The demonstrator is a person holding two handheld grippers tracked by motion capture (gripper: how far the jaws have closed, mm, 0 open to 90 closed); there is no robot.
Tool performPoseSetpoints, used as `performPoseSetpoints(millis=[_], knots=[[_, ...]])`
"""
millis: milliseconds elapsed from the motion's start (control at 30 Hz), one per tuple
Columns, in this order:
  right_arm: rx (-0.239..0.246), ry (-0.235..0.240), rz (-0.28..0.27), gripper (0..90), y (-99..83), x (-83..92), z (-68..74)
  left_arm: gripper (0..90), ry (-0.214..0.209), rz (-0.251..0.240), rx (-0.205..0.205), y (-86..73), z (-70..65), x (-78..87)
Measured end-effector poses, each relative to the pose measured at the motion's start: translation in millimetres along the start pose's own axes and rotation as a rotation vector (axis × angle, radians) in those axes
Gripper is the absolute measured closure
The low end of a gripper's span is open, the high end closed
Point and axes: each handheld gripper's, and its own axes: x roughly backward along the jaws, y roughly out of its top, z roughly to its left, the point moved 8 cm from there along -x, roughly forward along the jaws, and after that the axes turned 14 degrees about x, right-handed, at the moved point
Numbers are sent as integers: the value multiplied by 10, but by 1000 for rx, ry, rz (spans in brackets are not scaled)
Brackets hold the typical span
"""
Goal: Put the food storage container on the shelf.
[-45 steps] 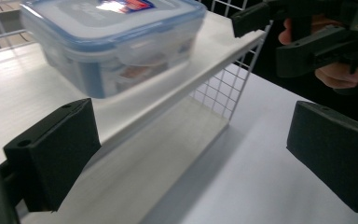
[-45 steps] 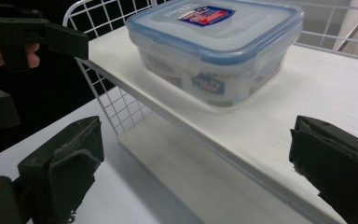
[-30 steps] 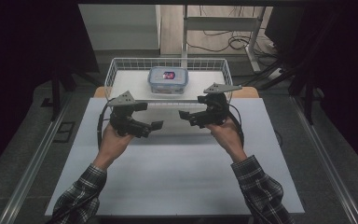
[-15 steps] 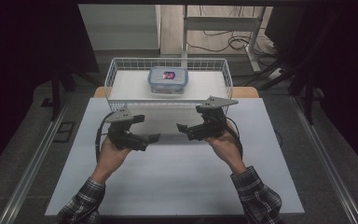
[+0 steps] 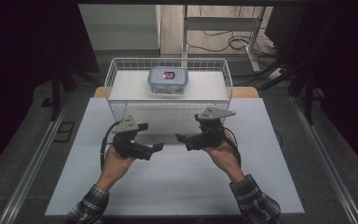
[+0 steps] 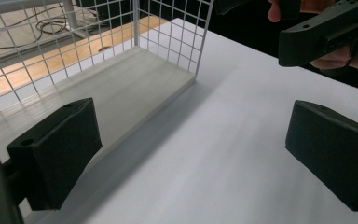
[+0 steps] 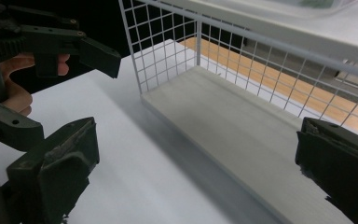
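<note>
A white wire-mesh basket (image 5: 168,100) with a pale flat floor stands at the far middle of a white rectangular tabletop (image 5: 177,186), and everything here is placed against that basket. On the basket's floor, toward its far wall and near the middle, sits a clear plastic food container with a blue-grey clip lid (image 5: 168,80); something red and dark shows through the lid, too small to make out. Just in front of the basket's near wall, over the bare white tabletop, a person in plaid sleeves holds two black two-jaw grippers. The left gripper (image 5: 157,147) hangs in front of the basket's near left part, its tip turned inward toward the middle. The right gripper (image 5: 181,138) hangs in front of the basket's near right part, its tip turned inward as well, so the two tips face each other with a small gap between them. In the left gripper view, its jaws stand wide apart with nothing between them, and the basket's corner rises beyond them. In the right gripper view, its jaws are likewise spread wide and empty, with the basket's floor and mesh wall beyond. Neither gripper touches the basket or the container.
</note>
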Motion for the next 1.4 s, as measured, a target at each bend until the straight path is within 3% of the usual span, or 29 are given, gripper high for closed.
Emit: performPoseSetpoints(millis=[1000, 1267, 1400], knots=[[36, -24, 58, 0, -358, 180, 199, 31, 57, -7, 23, -467, -16, 214], [12, -4, 76, 11, -459, 237, 266, 33, 76, 19, 31, -677, 30, 199], [29, -7, 90, 11, -522, 228, 307, 32, 82, 26, 29, -742, 26, 203]])
